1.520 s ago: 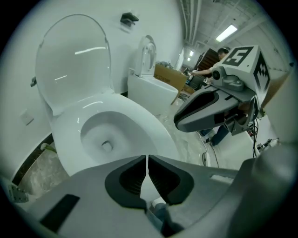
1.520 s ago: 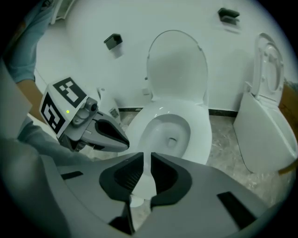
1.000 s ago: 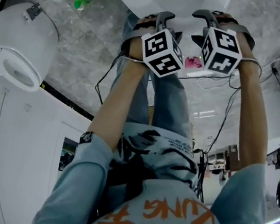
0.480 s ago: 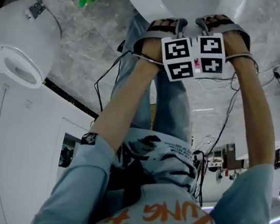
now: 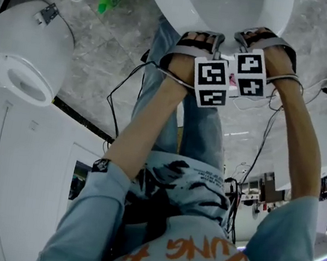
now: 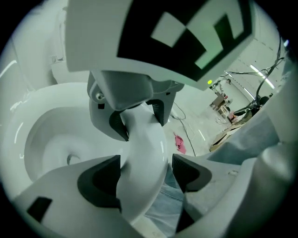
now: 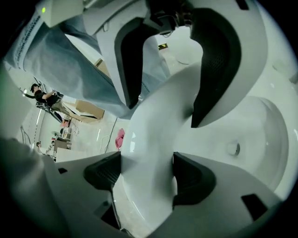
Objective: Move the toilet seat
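White toilet seat [image 5: 231,6] tops our head view, our left gripper [image 5: 208,57] and right gripper [image 5: 252,55] at its near edge. Left gripper view: jaws just opened, straddling the seat, one pad clear. Right gripper view: jaws just closing, pinching it.

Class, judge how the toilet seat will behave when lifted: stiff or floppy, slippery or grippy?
The toilet seat looks like a thick moulded ring, so probably stiff, not floppy. Its glossy, rounded surface may slip in a grip. Its bulk suggests moderate weight.
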